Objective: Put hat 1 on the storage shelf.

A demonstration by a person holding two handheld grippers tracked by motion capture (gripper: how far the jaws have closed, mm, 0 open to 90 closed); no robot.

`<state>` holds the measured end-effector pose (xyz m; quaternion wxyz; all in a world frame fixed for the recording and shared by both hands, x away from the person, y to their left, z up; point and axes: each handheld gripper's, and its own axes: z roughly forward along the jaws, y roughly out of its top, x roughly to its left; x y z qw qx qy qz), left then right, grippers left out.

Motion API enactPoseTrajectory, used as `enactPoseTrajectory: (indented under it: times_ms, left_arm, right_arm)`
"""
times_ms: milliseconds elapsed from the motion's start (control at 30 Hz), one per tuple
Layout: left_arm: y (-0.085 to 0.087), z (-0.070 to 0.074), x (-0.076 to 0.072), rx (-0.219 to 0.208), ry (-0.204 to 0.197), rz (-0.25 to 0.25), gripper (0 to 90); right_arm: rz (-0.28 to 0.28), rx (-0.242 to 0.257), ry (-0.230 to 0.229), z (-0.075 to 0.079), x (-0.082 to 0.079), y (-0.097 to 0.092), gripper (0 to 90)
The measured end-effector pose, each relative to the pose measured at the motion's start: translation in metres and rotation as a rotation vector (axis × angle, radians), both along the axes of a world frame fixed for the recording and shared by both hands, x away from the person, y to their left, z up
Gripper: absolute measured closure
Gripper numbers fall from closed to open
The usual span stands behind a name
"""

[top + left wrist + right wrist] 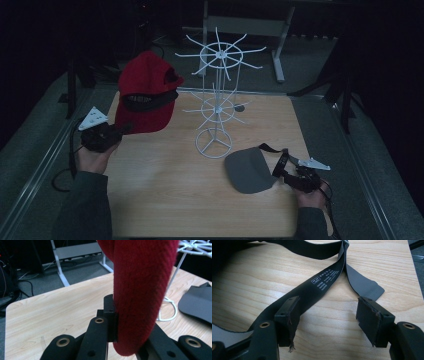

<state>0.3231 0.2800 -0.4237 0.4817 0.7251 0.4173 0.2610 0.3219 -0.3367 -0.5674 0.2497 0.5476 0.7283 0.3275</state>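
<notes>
1. The right gripper [295, 175] is at the near right of the table [165, 200]. Its jaws are spread wide and pinch nothing.
2. The black strap [322, 282] of the grey cap [248, 171] lies flat on the wood between those jaws. It touches the inner side of one jaw, but no pad presses on it.
3. The grey cap lies flat on the table, just to the left of the right gripper. Its strap end points toward that gripper, so the right hand [312, 199] is much nearer to it than the left one.
4. The left gripper [117, 131] is at the left side. Its jaws are pressed together on the edge of the red cap [147, 90] and hold it up off the table.
5. The red cap hangs high, to the left of the white wire rack [216, 100].
6. The rack stands farther back, in the middle. Its thin arms stick out all around, and the top ring is level with the red cap. I think the red cap must go right and a bit farther to reach an arm.
</notes>
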Motion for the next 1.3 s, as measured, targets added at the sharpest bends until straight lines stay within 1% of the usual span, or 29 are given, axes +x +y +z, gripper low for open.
enactPoseTrajectory:
  times_ms: [200, 433, 800, 900, 1300]
  left_arm:
    - [-0.002, 0.008, -0.001, -0.001, -0.020, 0.001, 86.0]
    - [-0.002, 0.015, -0.002, -0.012, -0.041, 0.003, 86.0]
    - [-0.002, 0.027, -0.004, -0.026, -0.067, 0.004, 85.9]
    - [-0.002, 0.031, -0.004, -0.021, -0.071, 0.005, 86.0]
    - [-0.002, 0.041, -0.008, -0.045, -0.101, -0.003, 86.0]
  right_arm:
    - [0.000, 0.000, 0.000, 0.000, 0.000, 0.000, 35.6]
    - [0.000, 0.000, 0.000, 0.000, 0.000, 0.000, 35.6]
    - [0.001, 0.000, -0.001, 0.000, 0.000, 0.000, 35.6]
    - [0.000, 0.000, 0.000, 0.000, 0.000, 0.000, 35.6]
    - [0.000, 0.000, 0.000, 0.000, 0.000, 0.000, 35.6]
